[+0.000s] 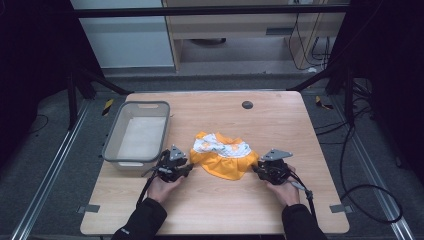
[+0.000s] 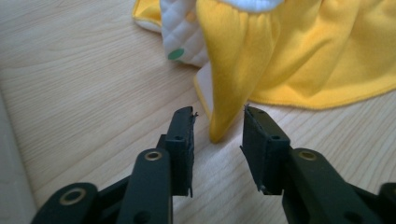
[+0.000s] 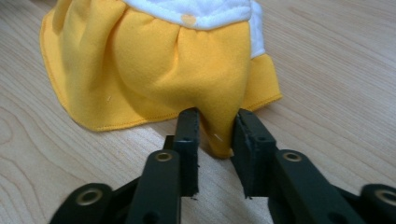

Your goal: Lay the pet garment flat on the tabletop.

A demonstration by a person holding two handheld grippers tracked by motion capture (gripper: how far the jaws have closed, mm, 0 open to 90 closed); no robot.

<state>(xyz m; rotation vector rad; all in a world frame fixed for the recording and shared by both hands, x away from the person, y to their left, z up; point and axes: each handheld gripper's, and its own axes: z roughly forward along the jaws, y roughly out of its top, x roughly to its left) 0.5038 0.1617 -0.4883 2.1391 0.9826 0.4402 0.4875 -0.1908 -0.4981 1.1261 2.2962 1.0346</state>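
A yellow garment with a white quilted top (image 1: 222, 155) lies crumpled in the middle of the wooden table (image 1: 280, 120). My left gripper (image 1: 188, 168) is at its left edge. In the left gripper view the gripper (image 2: 218, 116) is open, and a hanging tip of the yellow fabric (image 2: 219, 123) sits between the jaws without being pinched. My right gripper (image 1: 256, 169) is at the garment's right edge. In the right gripper view the gripper (image 3: 215, 116) stands partly open around a bulging fold of the yellow fabric (image 3: 217, 130), which touches the jaws near their tips.
A grey plastic bin (image 1: 114, 135) with a pale lining stands at the table's left side, close behind my left hand. A dark round cable hole (image 1: 247, 104) marks the far middle of the table. Bare wood lies in front of and behind the garment.
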